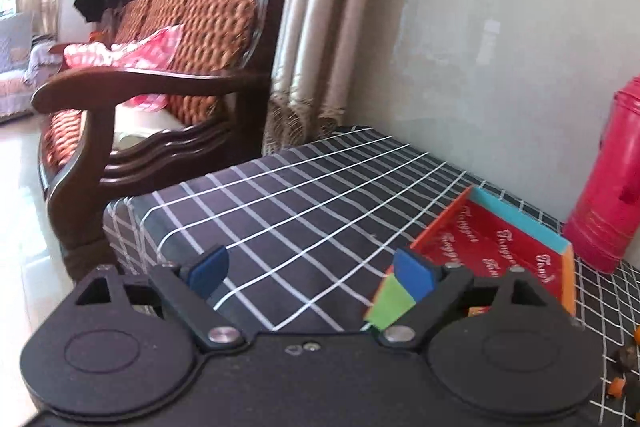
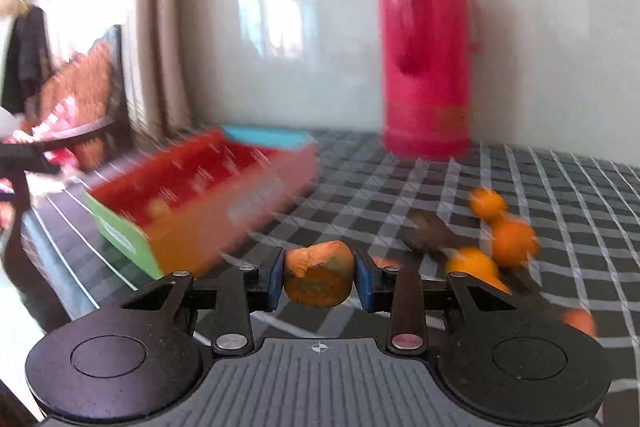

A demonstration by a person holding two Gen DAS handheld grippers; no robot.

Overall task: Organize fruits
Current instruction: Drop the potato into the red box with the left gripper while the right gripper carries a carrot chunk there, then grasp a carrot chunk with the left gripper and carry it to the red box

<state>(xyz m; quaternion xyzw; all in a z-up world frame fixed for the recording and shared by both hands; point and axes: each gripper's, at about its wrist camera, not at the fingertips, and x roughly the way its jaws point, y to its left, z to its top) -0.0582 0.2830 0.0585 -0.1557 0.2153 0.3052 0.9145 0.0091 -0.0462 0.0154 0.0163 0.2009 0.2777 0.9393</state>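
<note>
Though blurred, right tool (image 2: pixel 319 277) grips carrot chunk (image 2: pixel 318 275), left tool (image 1: pixel 311 269) wide, box (image 1: pixel 504 247) partly hidden.

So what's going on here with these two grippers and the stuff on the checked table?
The right gripper is shut on an orange cut carrot chunk, held above the checked tablecloth. The left gripper is open and holds nothing, beside the red cardboard tray. More small orange pieces lie on the cloth near a tall red thermos.
</note>
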